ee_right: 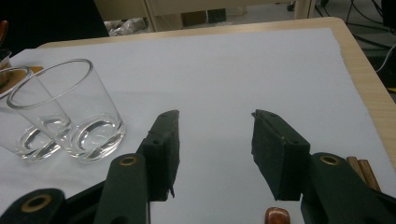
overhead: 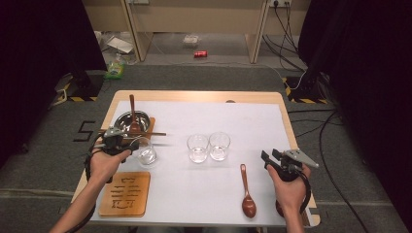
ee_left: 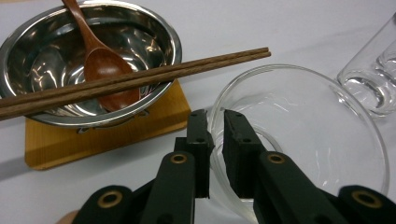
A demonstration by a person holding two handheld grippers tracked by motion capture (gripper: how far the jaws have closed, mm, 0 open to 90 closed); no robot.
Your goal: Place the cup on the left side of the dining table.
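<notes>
A: Table (overhead: 252,199), white sheet over it. Largest items at the left: steel bowl (ee_left: 154,28) on a wooden coaster (ee_left: 46,144), with a wooden spoon (ee_left: 100,65) inside and chopsticks (ee_left: 187,67) laid across its rim. A second, slotted coaster (overhead: 125,193) sits near the front edge, bare.

B: And the item in hand?

A: Glass bowl (ee_left: 327,140), on the sheet just right of the steel bowl and behind the slotted coaster. The left gripper (ee_left: 215,135) has its jaws clamped on the near rim, one pad inside the wall, one outside.

B: Handling notes?

A: Judgement: rigid, smooth, brittle. The wall is thin and the pads cover little of it, so the bowl may pivot or slide out if tilted. The rim is the only place these jaws can bite; seat the pads deep, keep the bowl level, move slowly. Moderate weight, empty as far as I can tell. Keep it clear of the chopstick tips close by.

B: Neighbours?

A: Two glass tumblers (overhead: 209,146) mid-table, touching each other, apart from the bowl. Another spoon (overhead: 247,194) at the front right.

B: Right side?

A: Right gripper (ee_right: 215,149) hovers over bare sheet, jaws parted, holding nothing.
</notes>
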